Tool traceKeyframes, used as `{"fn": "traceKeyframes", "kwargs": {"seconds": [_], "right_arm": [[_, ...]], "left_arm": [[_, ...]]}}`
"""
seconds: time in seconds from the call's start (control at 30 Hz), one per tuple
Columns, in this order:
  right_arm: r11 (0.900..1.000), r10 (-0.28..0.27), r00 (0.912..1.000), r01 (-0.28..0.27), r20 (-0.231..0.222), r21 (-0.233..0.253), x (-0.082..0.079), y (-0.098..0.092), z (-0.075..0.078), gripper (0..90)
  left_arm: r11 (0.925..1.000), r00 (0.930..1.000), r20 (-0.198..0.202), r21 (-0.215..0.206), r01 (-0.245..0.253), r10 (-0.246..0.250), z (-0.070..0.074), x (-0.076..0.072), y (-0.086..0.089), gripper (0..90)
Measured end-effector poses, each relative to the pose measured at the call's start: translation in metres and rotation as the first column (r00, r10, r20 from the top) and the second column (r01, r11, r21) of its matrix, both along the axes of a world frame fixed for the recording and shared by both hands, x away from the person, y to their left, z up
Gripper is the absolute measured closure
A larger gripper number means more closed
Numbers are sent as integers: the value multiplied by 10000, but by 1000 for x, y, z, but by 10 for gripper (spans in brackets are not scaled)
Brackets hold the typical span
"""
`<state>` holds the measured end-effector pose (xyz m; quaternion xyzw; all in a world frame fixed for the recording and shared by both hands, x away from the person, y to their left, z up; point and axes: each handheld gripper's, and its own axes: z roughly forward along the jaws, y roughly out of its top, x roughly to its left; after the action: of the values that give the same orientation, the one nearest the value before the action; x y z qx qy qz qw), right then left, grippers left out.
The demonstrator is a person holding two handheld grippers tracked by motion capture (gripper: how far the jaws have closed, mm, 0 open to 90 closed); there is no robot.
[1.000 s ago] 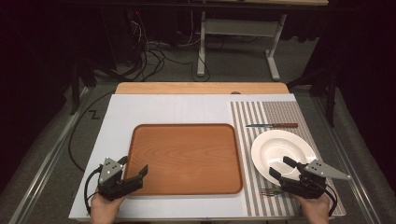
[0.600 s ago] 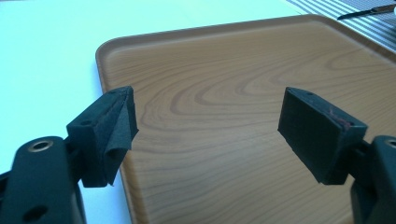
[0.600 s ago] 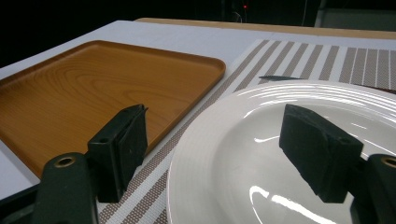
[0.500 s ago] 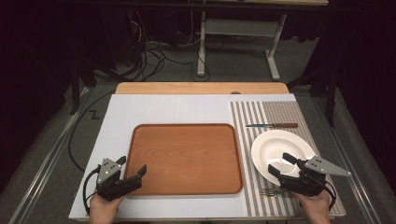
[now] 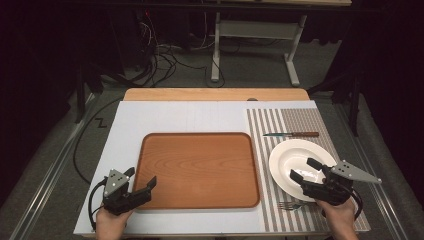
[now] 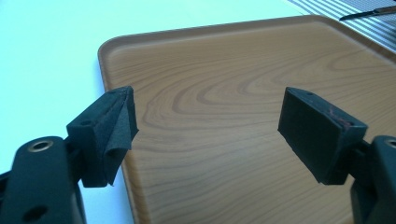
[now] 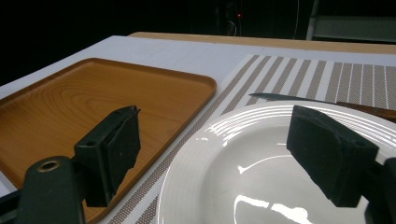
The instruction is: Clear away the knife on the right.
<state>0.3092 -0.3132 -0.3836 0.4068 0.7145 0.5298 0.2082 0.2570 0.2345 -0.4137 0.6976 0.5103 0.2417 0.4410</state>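
High view, glossy white ridged-rim plate, right gripper gaping above it, left gripper spread wide.

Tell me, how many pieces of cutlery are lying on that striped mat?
2. A knife lies on the striped mat just beyond the white plate. A fork lies on the mat's near side, partly hidden under the right gripper; more could be hidden there.
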Motion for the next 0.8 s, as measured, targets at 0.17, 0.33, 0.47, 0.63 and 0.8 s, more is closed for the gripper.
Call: {"fn": "traceKeyframes", "kwargs": {"seconds": [0.17,0.33,0.47,0.63,0.8], "right_arm": [[10000,-50,10000,50,-24,65,3,-1,0,164],[9999,-102,9999,102,-23,80,5,-2,-1,157],[9999,-89,10000,89,-31,82,7,-3,0,156],[9999,-79,10000,79,-6,98,8,-2,1,156],[9999,-64,10000,64,5,156,10,-2,2,156]], "left_arm": [[10000,10000,-22,1,29,-29,0,0,0,205],[10000,10000,-29,15,42,-42,0,0,-1,205],[10000,10000,-45,24,67,-67,0,0,-1,205],[10000,10000,-52,17,67,-67,-1,0,-1,205],[9999,9999,-76,21,100,-100,-1,1,-1,205]]}}
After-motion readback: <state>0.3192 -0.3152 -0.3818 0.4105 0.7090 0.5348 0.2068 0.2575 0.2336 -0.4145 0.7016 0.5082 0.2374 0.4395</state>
